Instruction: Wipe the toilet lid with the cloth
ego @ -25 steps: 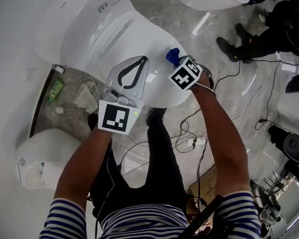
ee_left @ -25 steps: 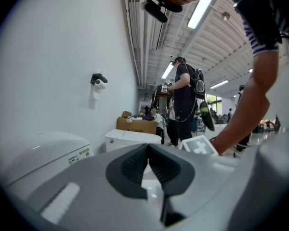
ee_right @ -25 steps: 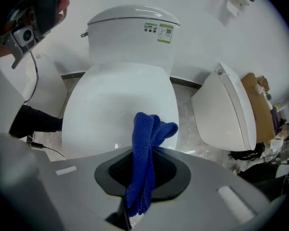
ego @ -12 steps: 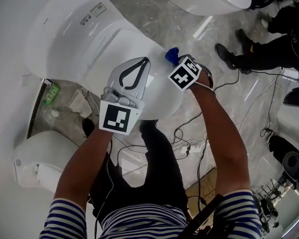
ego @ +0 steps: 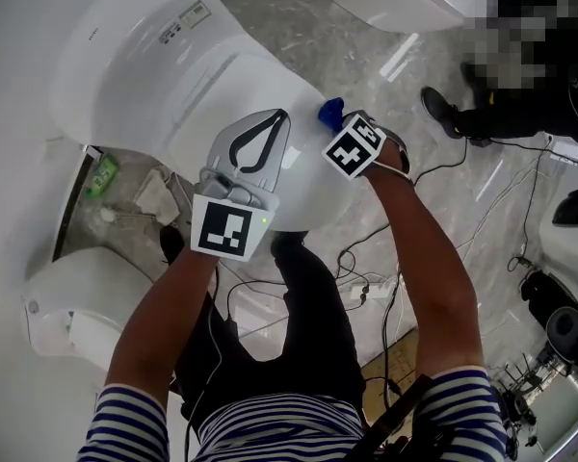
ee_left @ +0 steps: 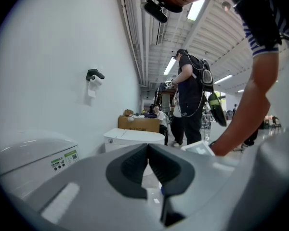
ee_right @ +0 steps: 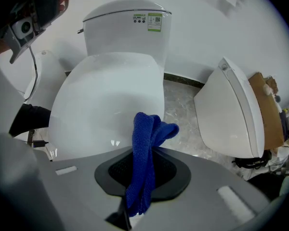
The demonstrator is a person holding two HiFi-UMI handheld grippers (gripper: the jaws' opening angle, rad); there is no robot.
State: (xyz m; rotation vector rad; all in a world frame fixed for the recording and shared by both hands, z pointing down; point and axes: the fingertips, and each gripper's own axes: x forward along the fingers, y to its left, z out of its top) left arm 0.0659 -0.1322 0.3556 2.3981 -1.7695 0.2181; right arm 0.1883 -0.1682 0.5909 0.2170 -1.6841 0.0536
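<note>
The white toilet lid [ego: 222, 94] is down, in front of its tank [ego: 125, 37]; the right gripper view shows the same lid [ee_right: 111, 100] and tank [ee_right: 125, 28] ahead. A blue cloth [ee_right: 147, 153] is bunched and pinched in my right gripper [ee_right: 147, 146], which is shut on it; in the head view the blue cloth [ego: 330, 114] pokes out past the right gripper [ego: 339, 121] at the lid's right edge. My left gripper [ego: 273, 121] hovers over the lid's near part, shut, with nothing in it; in its own view the left gripper [ee_left: 148, 148] has its jaws together.
A second white toilet [ee_right: 233, 114] stands to the right. A white bin [ego: 67, 306] and a green bottle [ego: 104, 176] sit at the left on the floor. Cables [ego: 366, 277] trail over the marble floor. A person's black shoe [ego: 441, 104] is at the upper right.
Both grippers have hardly moved. The view has shifted slightly, and the right gripper with the cloth stays at the lid's right edge.
</note>
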